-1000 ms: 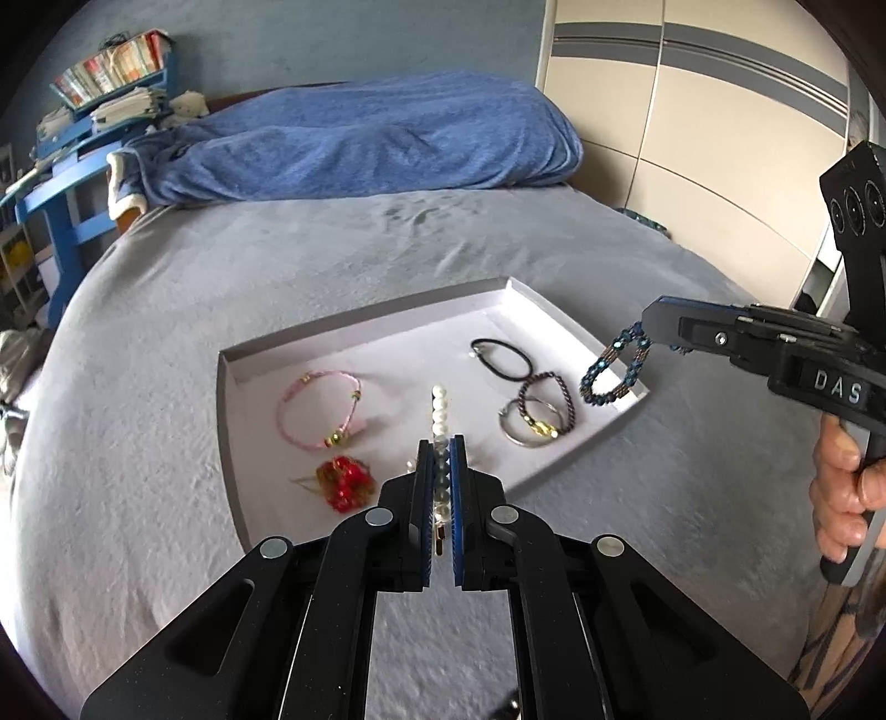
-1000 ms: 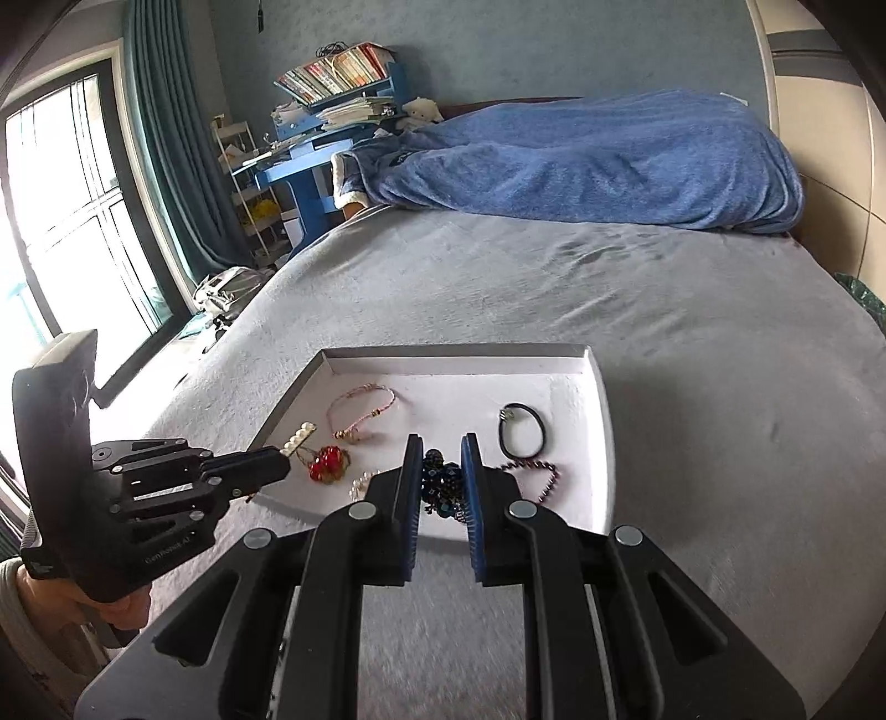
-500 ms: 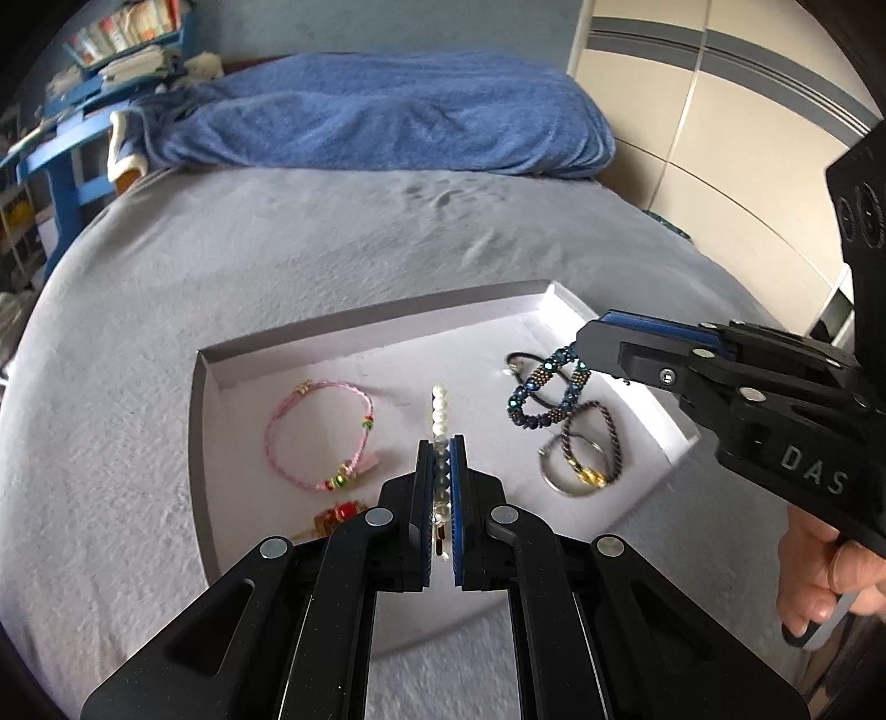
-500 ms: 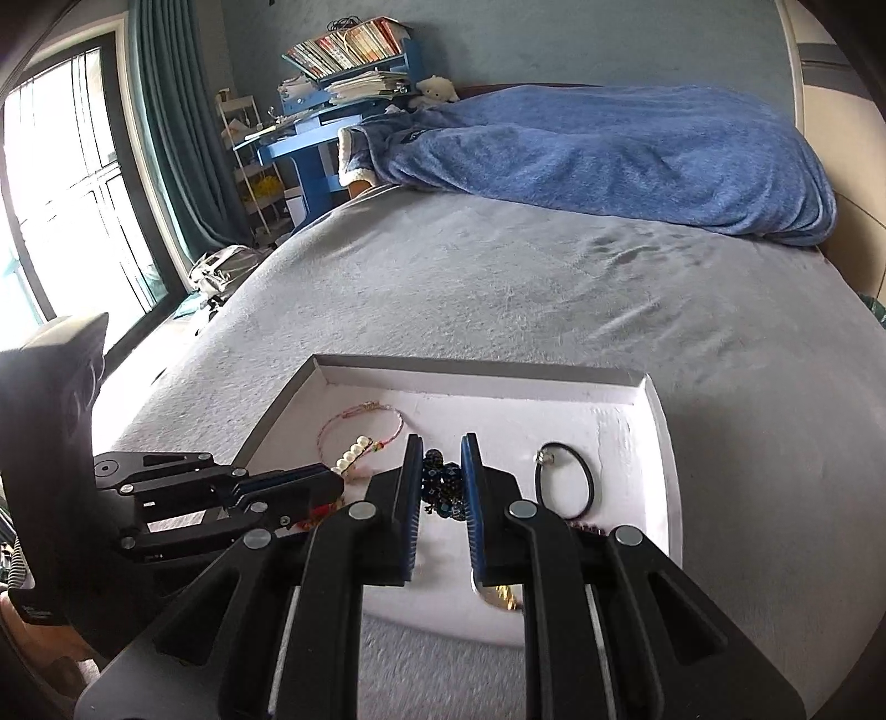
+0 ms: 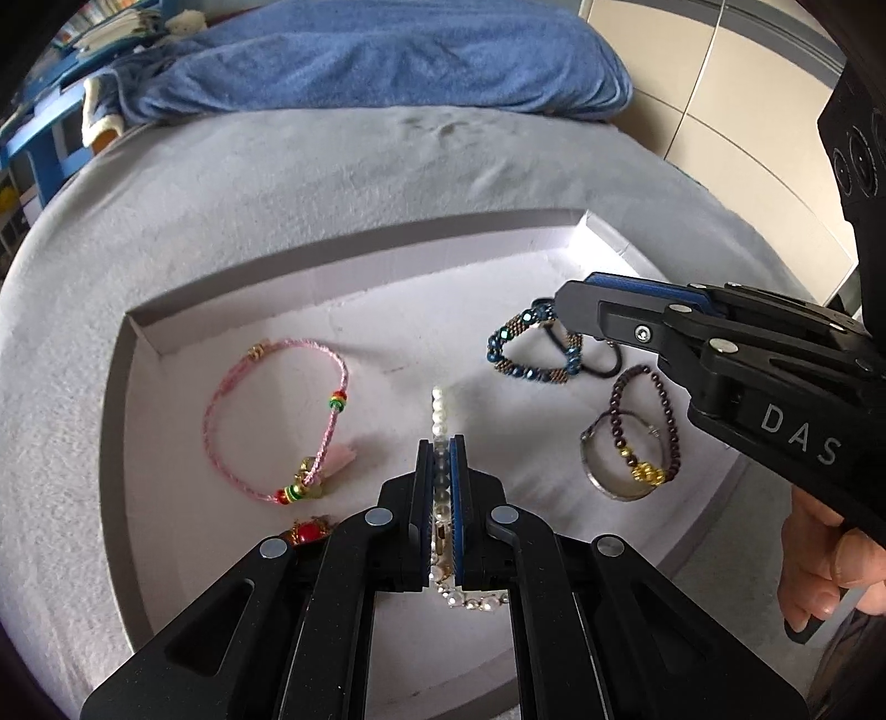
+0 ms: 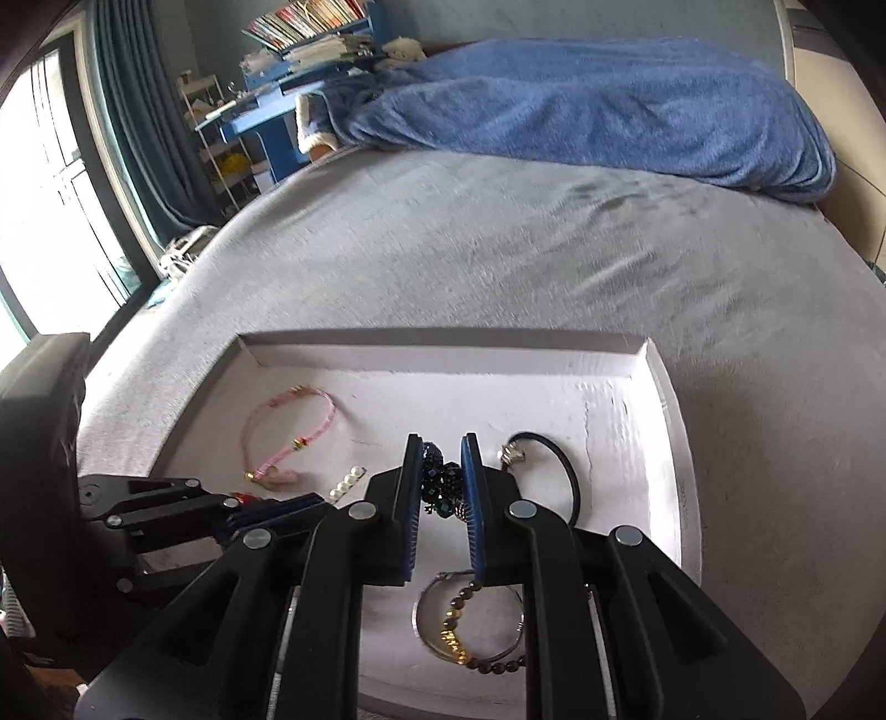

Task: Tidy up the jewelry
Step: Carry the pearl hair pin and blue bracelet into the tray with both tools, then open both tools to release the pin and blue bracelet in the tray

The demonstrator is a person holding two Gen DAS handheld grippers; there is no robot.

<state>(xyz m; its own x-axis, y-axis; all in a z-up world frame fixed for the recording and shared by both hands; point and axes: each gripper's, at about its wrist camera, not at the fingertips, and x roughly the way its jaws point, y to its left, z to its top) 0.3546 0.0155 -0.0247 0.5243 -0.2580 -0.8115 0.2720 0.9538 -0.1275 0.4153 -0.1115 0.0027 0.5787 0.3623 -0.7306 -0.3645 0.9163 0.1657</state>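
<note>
Spreading wide under everything is a grey plush bedspread (image 6: pixel 498 249) on the bed, with a rumpled blue blanket (image 6: pixel 581 122) heaped at the far end. A shallow white cardboard tray (image 5: pixel 354 282) sits on the bedspread. Beyond the bed stand a blue bookshelf stacked with books (image 6: pixel 299 39), dark teal curtains (image 6: pixel 138 111) by a bright window, and cream wardrobe panels (image 5: pixel 720 83).

Over the tray, the left gripper (image 5: pixel 441 487) is clenched on a white pearl strand bracelet (image 5: pixel 438 410), whose far end pokes forward. The right gripper (image 6: pixel 443 487) is clamped on a dark blue beaded bracelet (image 5: pixel 526 354), low over the tray's right half. A pink braided cord bracelet (image 5: pixel 277 421) lies flat on the tray's left side.
</note>
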